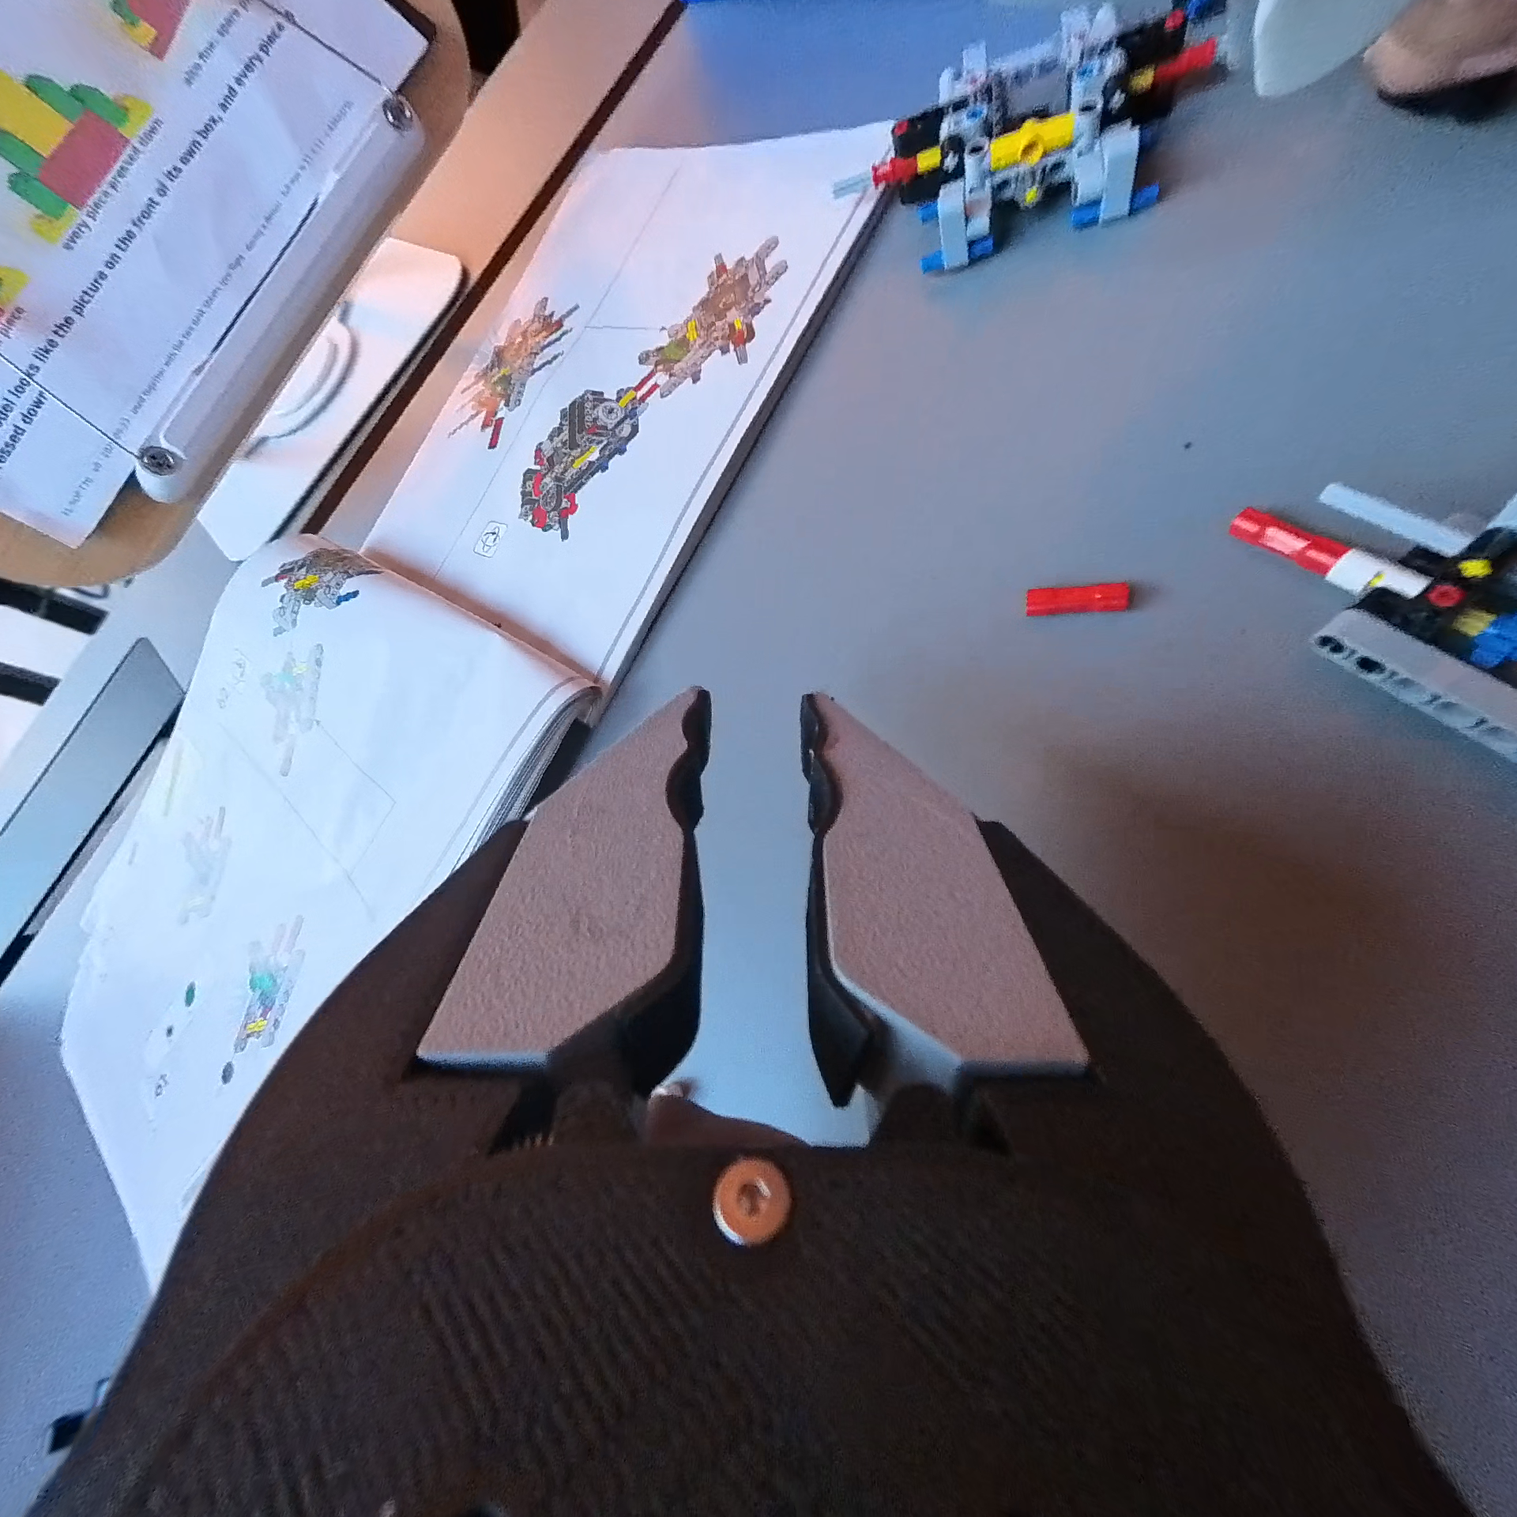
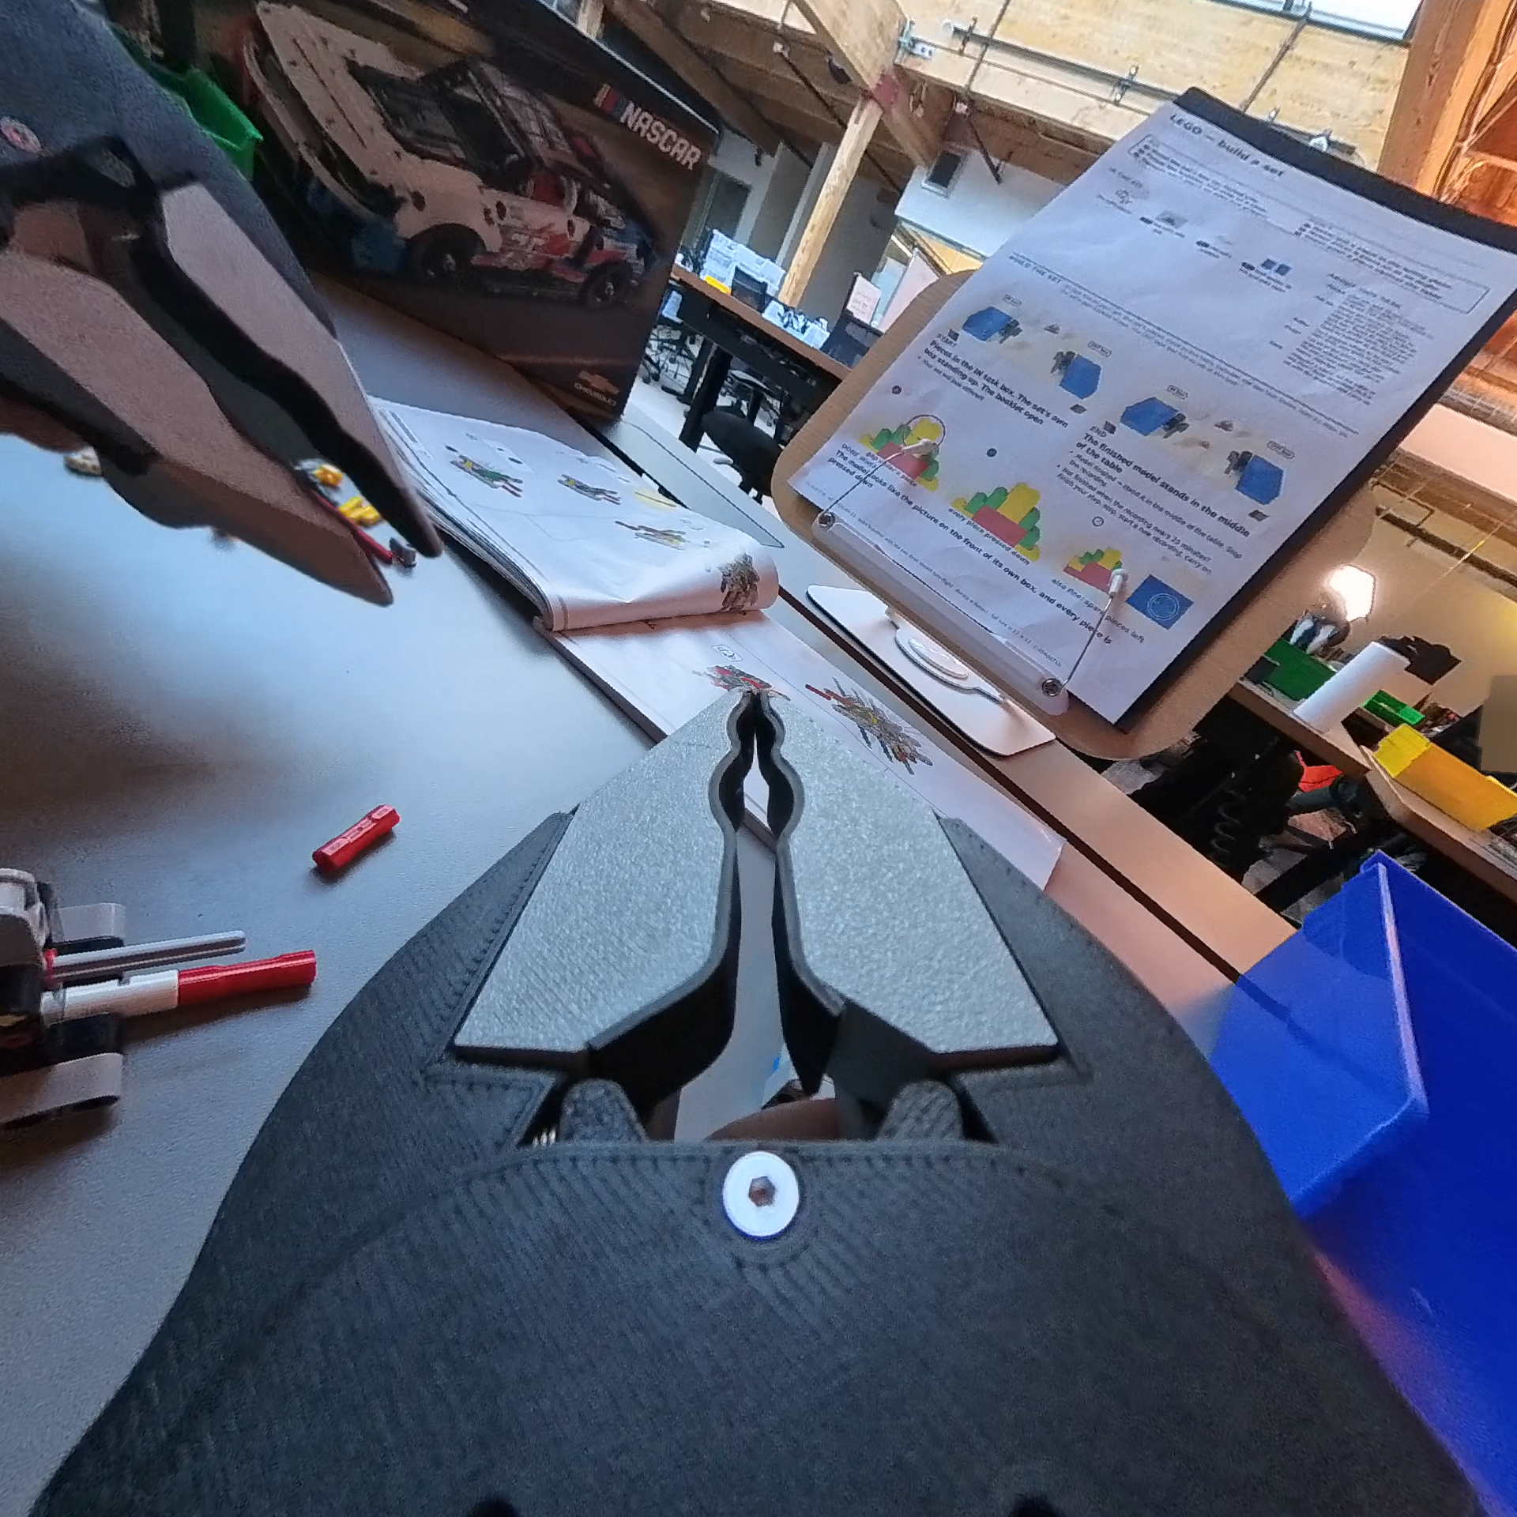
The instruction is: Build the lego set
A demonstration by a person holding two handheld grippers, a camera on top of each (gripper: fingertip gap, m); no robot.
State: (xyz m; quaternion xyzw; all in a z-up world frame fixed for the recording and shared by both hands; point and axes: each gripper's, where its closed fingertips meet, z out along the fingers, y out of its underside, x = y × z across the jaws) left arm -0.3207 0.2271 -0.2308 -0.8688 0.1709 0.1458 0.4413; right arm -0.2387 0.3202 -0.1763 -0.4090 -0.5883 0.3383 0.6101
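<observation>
Tongs on the left (image 1: pixel 755 698) stand apart with nothing between them, over bare grey tabletop (image 1: pixel 1026 394) just beside the open instruction booklet (image 1: pixel 657 271). A loose red pin (image 1: pixel 1077 598) lies near, away from the booklet. Right tongs (image 2: pixel 755 698) are pressed together, empty, above the booklet's page.

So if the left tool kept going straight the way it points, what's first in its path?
Probably bare grey table. The left tool is open and empty, pointing between the open booklet and the loose red piece. Depth is unclear.
</observation>
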